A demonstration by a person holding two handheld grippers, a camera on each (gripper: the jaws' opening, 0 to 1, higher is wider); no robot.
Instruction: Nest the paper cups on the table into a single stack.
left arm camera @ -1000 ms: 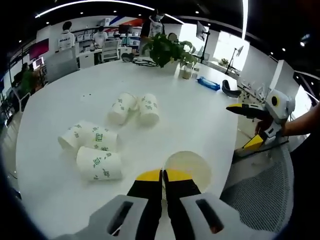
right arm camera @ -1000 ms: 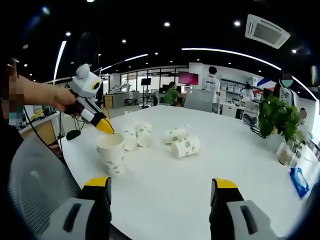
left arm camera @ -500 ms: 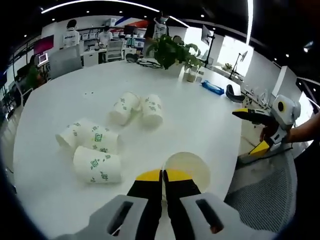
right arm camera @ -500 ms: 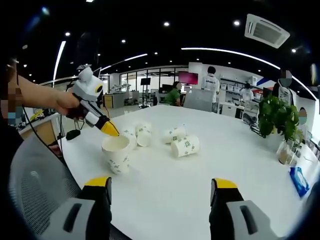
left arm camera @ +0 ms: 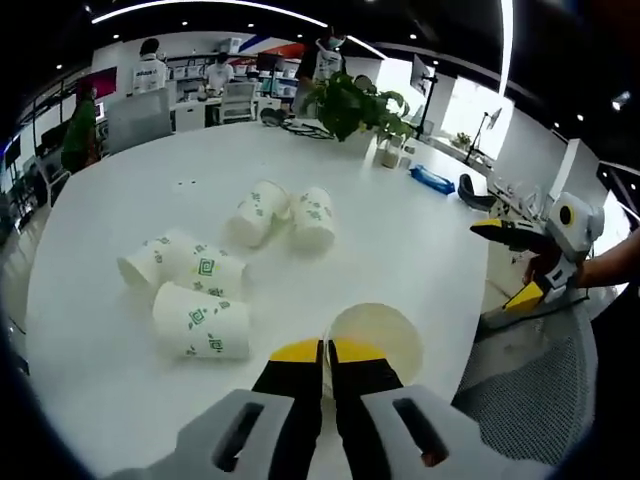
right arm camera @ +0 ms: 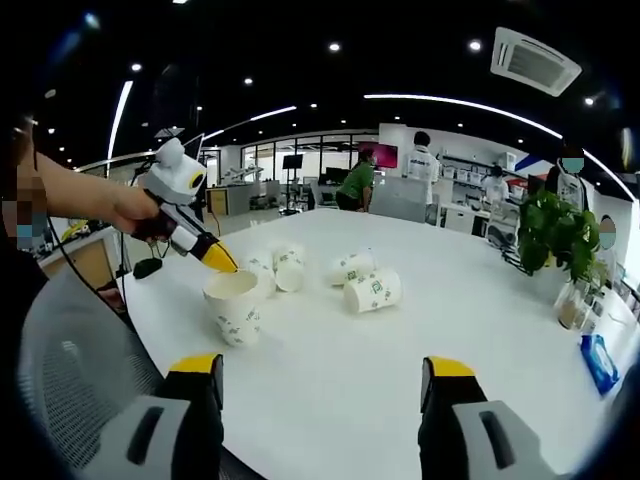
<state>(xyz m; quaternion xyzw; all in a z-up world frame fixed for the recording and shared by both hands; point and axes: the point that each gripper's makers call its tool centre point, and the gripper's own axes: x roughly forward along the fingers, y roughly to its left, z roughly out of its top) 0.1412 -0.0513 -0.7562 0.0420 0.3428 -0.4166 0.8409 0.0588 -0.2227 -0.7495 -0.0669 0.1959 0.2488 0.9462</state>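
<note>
Left gripper view: the left gripper [left arm camera: 325,352] is clamped on the near rim of an upright paper cup [left arm camera: 378,335], standing on the white worktop [left arm camera: 400,240]. Four more cups lie on their sides ahead and to its left: one pair [left arm camera: 190,290] close, another pair [left arm camera: 285,212] farther off. Right gripper view: the right gripper [right arm camera: 318,370] hangs wide open and empty. Judgement: these cups are light, thin-walled and easily crushed. Pinch one wall at the rim, gently; expect them to roll.
</note>
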